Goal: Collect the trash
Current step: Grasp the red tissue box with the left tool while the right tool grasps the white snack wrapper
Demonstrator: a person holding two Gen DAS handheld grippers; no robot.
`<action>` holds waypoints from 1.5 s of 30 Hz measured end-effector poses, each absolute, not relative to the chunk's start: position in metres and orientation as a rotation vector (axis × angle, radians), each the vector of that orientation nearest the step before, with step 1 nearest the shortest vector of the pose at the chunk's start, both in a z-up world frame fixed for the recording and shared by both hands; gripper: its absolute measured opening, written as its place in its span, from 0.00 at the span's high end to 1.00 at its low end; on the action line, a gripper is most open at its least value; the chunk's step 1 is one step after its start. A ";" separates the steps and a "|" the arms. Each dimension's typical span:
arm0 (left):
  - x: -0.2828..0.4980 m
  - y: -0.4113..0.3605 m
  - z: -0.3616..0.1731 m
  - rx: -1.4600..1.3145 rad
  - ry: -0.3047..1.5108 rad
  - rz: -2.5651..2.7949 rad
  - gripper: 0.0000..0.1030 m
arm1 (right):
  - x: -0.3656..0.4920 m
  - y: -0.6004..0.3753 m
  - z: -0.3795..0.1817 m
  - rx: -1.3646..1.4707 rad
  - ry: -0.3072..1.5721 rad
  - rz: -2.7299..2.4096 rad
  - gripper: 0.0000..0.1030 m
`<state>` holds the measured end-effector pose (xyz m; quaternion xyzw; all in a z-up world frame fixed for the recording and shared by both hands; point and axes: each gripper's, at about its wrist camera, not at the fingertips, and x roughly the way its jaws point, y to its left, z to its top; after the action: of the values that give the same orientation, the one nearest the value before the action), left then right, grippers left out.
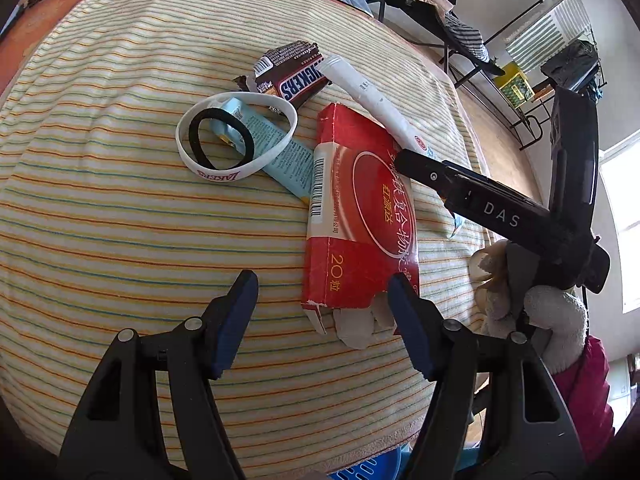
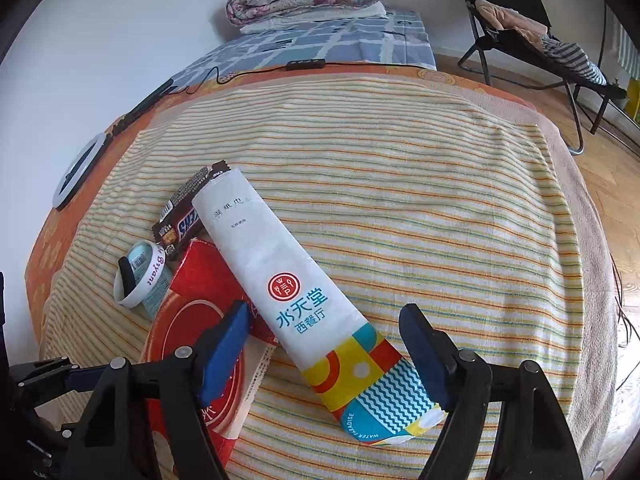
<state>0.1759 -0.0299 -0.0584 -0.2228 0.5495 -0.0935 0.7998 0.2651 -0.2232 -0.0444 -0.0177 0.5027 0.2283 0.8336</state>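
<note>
Right now my right gripper (image 2: 324, 344) is open wide, and the long white wet-wipe packet (image 2: 304, 304) lies flat between its two blue pads, touching neither that I can see. My left gripper (image 1: 324, 320) is open too and holds nothing. The red box (image 1: 360, 216) lies just ahead of it, closer to its right pad.

Here is what I think could go wrong. The packet is soft and flat on the striped cloth (image 2: 440, 208). If I close too high, the pads may slide over it and miss. If I close too low, I may pinch the cloth and drag it, and then everything on it moves. The packet's far end also leans on the red box and the candy bar wrapper (image 2: 180, 220), so lifting it fast could knock those around.

Past the left gripper, the white wristband (image 1: 236, 136) sits on a pale blue packet (image 1: 288, 152) with a black hair tie (image 1: 222, 138) inside its ring.

My right gripper comes in low and tipped down over the packet's near end. In the left view I see it reaching across from the right, held by a hand (image 1: 532, 300) in a white glove.
</note>
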 end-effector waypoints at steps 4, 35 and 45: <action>0.180 -0.032 -0.060 -0.475 1.174 -0.195 0.33 | 0.269 -0.237 -0.049 0.101 1.102 0.541 0.47; 0.191 -0.069 -0.037 -0.444 1.092 -0.259 0.58 | 0.205 -0.275 -0.061 0.246 1.235 0.638 0.81; 0.203 -0.061 -0.027 -0.582 1.043 -0.279 0.58 | 0.206 -0.274 -0.061 0.249 1.234 0.624 0.81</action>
<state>0.2029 -0.0607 -0.0274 -0.2733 0.4894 -0.1309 0.8177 0.2064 -0.2739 -0.0610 0.1144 0.5674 0.2872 0.7632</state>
